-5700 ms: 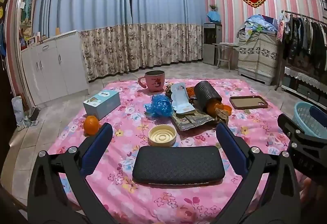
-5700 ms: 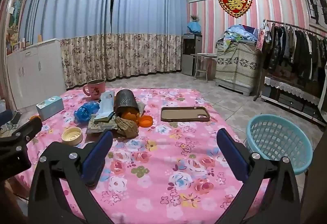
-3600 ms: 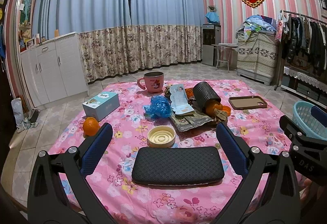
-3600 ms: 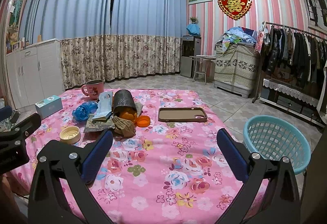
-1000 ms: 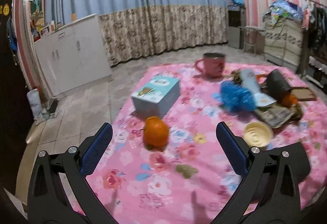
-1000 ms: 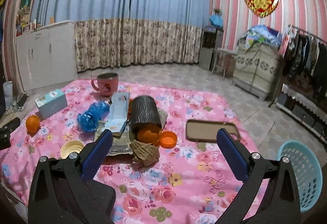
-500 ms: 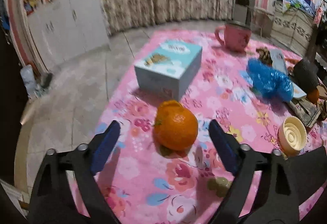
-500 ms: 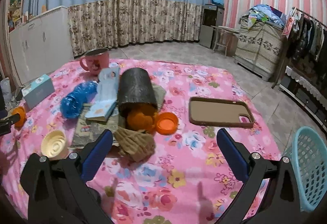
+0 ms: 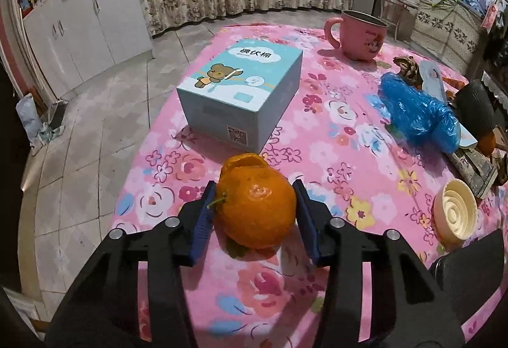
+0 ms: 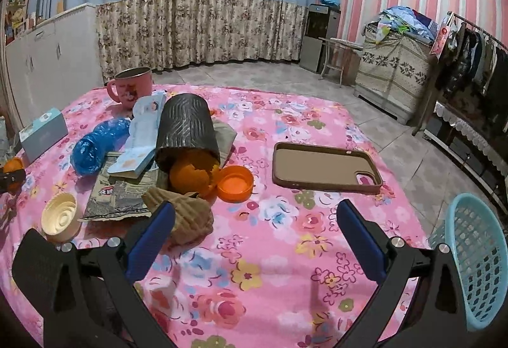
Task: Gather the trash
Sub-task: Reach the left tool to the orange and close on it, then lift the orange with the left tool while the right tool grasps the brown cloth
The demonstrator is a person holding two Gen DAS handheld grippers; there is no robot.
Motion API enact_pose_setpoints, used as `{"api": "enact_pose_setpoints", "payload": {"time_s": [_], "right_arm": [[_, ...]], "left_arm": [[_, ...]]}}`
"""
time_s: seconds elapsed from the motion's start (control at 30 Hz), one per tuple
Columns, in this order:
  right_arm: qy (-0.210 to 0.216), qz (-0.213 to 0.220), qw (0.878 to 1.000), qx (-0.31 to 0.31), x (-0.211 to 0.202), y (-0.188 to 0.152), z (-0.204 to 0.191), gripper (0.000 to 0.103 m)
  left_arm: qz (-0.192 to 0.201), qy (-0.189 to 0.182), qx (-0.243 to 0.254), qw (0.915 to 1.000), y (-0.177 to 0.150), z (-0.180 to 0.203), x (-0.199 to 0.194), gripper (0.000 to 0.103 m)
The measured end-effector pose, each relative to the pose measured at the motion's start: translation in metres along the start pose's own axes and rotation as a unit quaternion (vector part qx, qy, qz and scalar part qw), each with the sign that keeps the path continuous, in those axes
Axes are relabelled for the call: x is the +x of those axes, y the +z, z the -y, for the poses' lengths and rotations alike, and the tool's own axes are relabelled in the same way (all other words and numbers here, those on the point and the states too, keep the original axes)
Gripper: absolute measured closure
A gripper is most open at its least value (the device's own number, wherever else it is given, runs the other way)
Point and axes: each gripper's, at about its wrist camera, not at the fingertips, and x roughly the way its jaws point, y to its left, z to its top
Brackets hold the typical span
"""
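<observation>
My left gripper (image 9: 254, 211) is shut on an orange (image 9: 255, 201) that rests on the pink floral tablecloth (image 9: 333, 132); both blue pads touch its sides. The orange also shows at the far left of the right wrist view (image 10: 12, 171). My right gripper (image 10: 254, 227) is open and empty above the cloth, its left finger beside a crumpled brown paper (image 10: 187, 214). Behind lies a trash pile: a tipped black cup (image 10: 185, 128) with orange peel (image 10: 190, 174), an orange lid (image 10: 235, 179), a blue plastic bag (image 10: 95, 146), a paper packet (image 10: 143, 138) and a cream lid (image 10: 60, 217).
A teal box (image 9: 244, 97) stands just beyond the orange. A pink mug (image 9: 358, 36) is at the back. A brown phone case (image 10: 327, 167) lies right of the pile. A light blue basket (image 10: 476, 259) stands off the table's right edge. A black pad (image 10: 38, 268) lies near left.
My left gripper moved in around the orange and closed on it. My right gripper moved closer to the trash pile and stayed open.
</observation>
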Motion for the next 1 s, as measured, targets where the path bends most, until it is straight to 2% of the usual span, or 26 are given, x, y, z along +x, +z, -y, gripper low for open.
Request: {"api": "enact_pose_setpoints", "payload": {"time_s": [0.2, 0.37, 0.43, 0.5, 0.57, 0.63, 0.7, 0.83, 0.97, 1.0], "right_arm": [[0.023, 0.001, 1.0, -0.019, 0.0, -0.002, -0.014, 0.004], [0.043, -0.015, 0.998, -0.034, 0.01, -0.003, -0.026, 0.005], [0.051, -0.024, 0.997, -0.042, 0.014, -0.004, -0.03, 0.011], [0.062, -0.034, 0.996, -0.045, 0.019, -0.004, -0.03, 0.025], [0.073, -0.039, 0.996, -0.045, 0.022, -0.004, -0.029, 0.031], [0.09, -0.047, 0.994, -0.044, 0.025, -0.004, -0.027, 0.044], [0.113, -0.053, 0.991, -0.038, 0.026, -0.004, -0.026, 0.061], [0.122, -0.046, 0.991, -0.036, 0.018, -0.005, -0.024, 0.069], [0.128, -0.054, 0.99, -0.008, 0.003, -0.011, -0.005, 0.086], [0.128, -0.055, 0.99, -0.004, 0.001, -0.012, 0.0, 0.087]], "left_arm": [[0.011, 0.008, 0.012, 0.9998, -0.001, 0.005, -0.009, 0.062], [0.033, 0.008, 0.016, 0.9993, 0.0, 0.014, -0.027, 0.062], [0.042, 0.006, 0.02, 0.9989, -0.001, 0.019, -0.035, 0.062], [0.051, 0.006, 0.027, 0.9983, 0.0, 0.026, -0.043, 0.062], [0.057, 0.006, 0.032, 0.9978, 0.0, 0.032, -0.051, 0.062], [0.066, 0.004, 0.034, 0.9973, 0.001, 0.039, -0.06, 0.062], [0.076, 0.001, 0.032, 0.9966, 0.002, 0.047, -0.068, 0.062], [0.09, -0.007, 0.039, 0.9952, 0.002, 0.07, -0.082, 0.062], [0.104, -0.015, 0.057, 0.9928, 0.005, 0.1, -0.1, 0.062], [0.112, -0.02, 0.061, 0.9916, 0.005, 0.108, -0.108, 0.062]]}}
